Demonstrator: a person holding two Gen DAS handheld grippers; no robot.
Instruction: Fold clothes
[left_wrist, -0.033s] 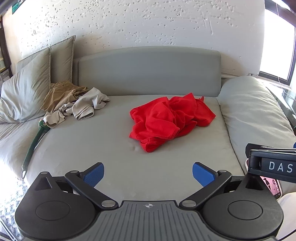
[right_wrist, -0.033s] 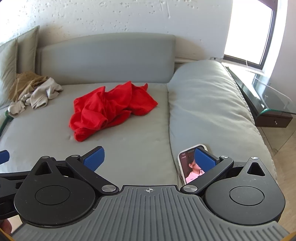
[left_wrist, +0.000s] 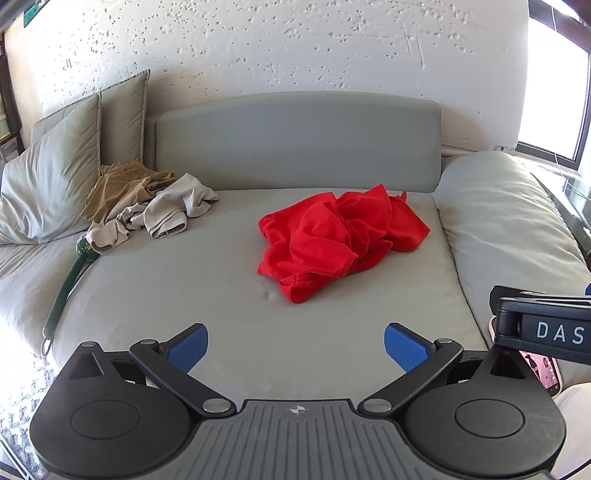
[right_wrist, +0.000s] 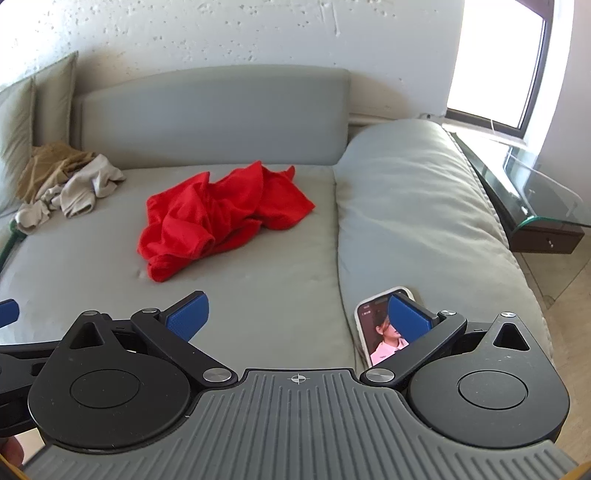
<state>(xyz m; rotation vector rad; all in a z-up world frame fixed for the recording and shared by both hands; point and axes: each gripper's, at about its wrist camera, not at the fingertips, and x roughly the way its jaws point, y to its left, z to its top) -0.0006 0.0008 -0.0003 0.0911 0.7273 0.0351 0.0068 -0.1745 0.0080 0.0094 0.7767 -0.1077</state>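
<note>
A crumpled red garment (left_wrist: 340, 240) lies in a heap on the grey bed (left_wrist: 184, 280), near the middle toward the headboard; it also shows in the right wrist view (right_wrist: 221, 218). My left gripper (left_wrist: 295, 347) is open and empty, above the bed's near part, well short of the garment. My right gripper (right_wrist: 297, 317) is open and empty, to the right of the left one; its body shows in the left wrist view (left_wrist: 543, 328). A heap of tan and beige clothes (left_wrist: 147, 203) lies at the back left, also seen in the right wrist view (right_wrist: 66, 184).
A phone (right_wrist: 380, 332) with a lit screen lies by my right gripper's right finger, against a long grey bolster (right_wrist: 417, 206). Pillows (left_wrist: 55, 177) stand at the left. A green strap (left_wrist: 66, 288) lies along the bed's left edge. A glass side table (right_wrist: 532, 199) stands at the right.
</note>
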